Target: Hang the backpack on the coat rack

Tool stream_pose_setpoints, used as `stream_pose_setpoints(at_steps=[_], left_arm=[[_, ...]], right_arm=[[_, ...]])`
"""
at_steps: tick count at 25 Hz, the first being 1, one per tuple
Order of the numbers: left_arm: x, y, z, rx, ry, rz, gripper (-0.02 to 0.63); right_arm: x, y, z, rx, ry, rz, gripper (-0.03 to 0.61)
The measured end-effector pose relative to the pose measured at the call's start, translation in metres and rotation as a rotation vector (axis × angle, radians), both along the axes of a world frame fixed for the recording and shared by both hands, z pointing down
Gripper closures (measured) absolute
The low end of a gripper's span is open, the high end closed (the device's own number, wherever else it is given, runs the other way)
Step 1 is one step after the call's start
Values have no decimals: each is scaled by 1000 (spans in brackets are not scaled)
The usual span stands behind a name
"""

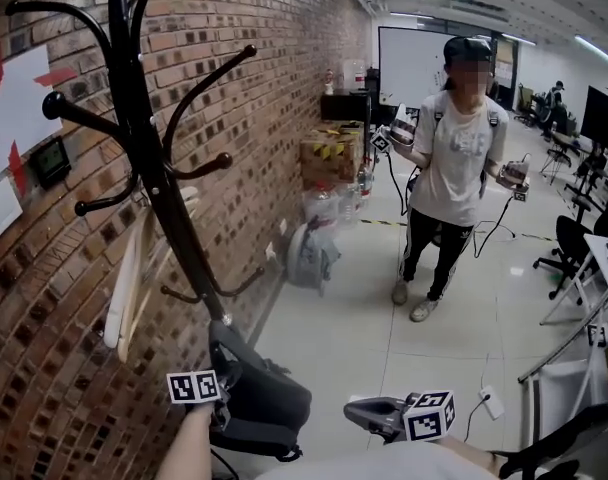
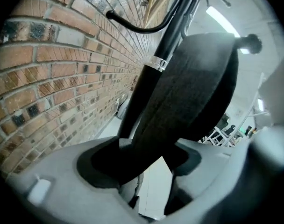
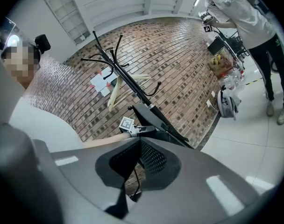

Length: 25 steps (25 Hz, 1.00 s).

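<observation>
The black coat rack (image 1: 149,148) stands against the brick wall, and the dark backpack (image 1: 264,398) hangs low beside its pole. My left gripper (image 1: 227,413) is at the backpack's top. In the left gripper view the jaws (image 2: 146,162) stand open, with the backpack's wide black strap (image 2: 188,87) between them. That strap runs up to a knob-tipped hook (image 2: 253,43) next to the pole (image 2: 156,64). My right gripper (image 1: 359,415) hovers shut to the right of the backpack with nothing in it. Its own view (image 3: 139,146) looks at the rack (image 3: 123,76) and the backpack (image 3: 156,120).
A person (image 1: 449,158) with two grippers stands a few steps ahead on the white floor. A grey bag (image 1: 312,253) and boxes (image 1: 332,153) line the wall. Pale wooden hangers (image 1: 134,278) hang on the rack. An office chair (image 1: 574,248) and desks are at right.
</observation>
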<state>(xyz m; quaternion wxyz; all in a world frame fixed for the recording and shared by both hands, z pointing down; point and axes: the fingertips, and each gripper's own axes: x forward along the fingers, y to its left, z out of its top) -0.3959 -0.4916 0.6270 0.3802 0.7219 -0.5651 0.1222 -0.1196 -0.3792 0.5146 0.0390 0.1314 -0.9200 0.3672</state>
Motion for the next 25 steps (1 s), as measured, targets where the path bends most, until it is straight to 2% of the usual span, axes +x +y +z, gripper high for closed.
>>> stream_pose_setpoints(at_steps=[6,9,12,15,18,22,24,25], left_arm=[[-10,46,-32,95,-70,-54,336],[7,89,-68,192,-38,-77,337],[59,140,-112,304,47,-36,342],[122,197,-144,353,81,33,372],[181,248,-166,388,114,86,453],[237,299,-178,403,86,150,529],[259,313,-180,399,73,184,614],[269,317,-179,394,78,210,614]], right_arm=[[42,29,-11,35,5,12,578],[63,55,-15,49,1,-5,578],[82,85,-17,57,-15,-32,578],[93,118,-13,41,-47,-70,578],[95,147,-7,14,-77,-121,578],[98,177,-4,-6,-104,-166,578],[101,187,-6,1,-106,-185,578],[101,191,-9,9,-106,-195,578]])
